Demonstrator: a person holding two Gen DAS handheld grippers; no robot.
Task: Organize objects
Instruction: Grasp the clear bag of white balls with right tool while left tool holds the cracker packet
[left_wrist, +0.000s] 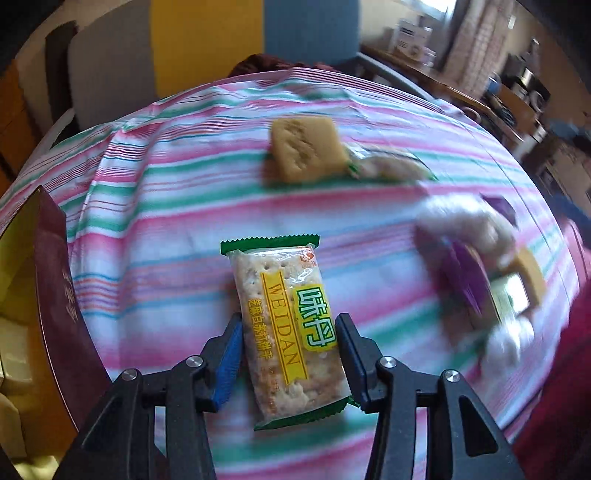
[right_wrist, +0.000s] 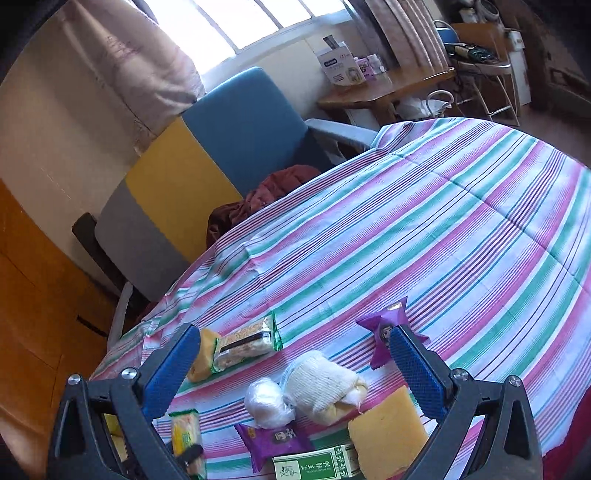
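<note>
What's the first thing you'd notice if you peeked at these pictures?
A cracker packet sits right up front between the left gripper's blue fingers. Under everything lies a bright pink, green and white striped tablecloth. The right gripper hangs open over a small pile of snacks, including a purple candy.

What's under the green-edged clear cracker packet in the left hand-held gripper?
Pink, green and white striped tablecloth shows all around the green-edged clear cracker packet. The cloth directly beneath is covered, so nothing else can be confirmed.
</note>
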